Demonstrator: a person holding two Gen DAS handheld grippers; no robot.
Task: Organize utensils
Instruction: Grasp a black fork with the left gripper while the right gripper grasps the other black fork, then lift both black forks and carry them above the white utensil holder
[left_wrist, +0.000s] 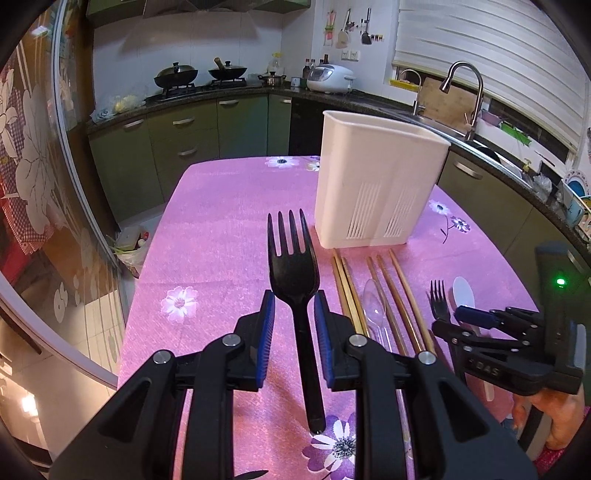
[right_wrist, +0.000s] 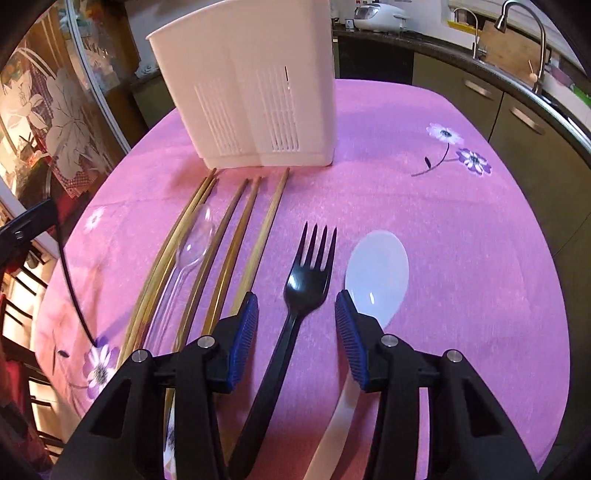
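Left hand-held gripper (left_wrist: 294, 325) open astride black fork (left_wrist: 294, 280) | right hand-held gripper (right_wrist: 296, 325) open astride second fork (right_wrist: 295, 295)

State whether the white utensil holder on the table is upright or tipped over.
Upright: the white utensil holder stands on its base on the pink tablecloth, open rim on top. Its contents cannot be seen.

Bench cloth (left_wrist: 229, 221) — pink, printed with white and purple flowers. Utensil holder (left_wrist: 376, 184) — plain white, slotted near its base. Forks: one black (left_wrist: 295, 280), a second black (right_wrist: 306, 280). Spoons: one clear (right_wrist: 192, 243), one milky white (right_wrist: 376, 273). Chopsticks (right_wrist: 236, 236) — golden-brown. Left gripper (left_wrist: 294, 325) and right gripper (right_wrist: 296, 332) — black bodies, blue ribbed pads. Cabinets (left_wrist: 207, 129) — olive green.
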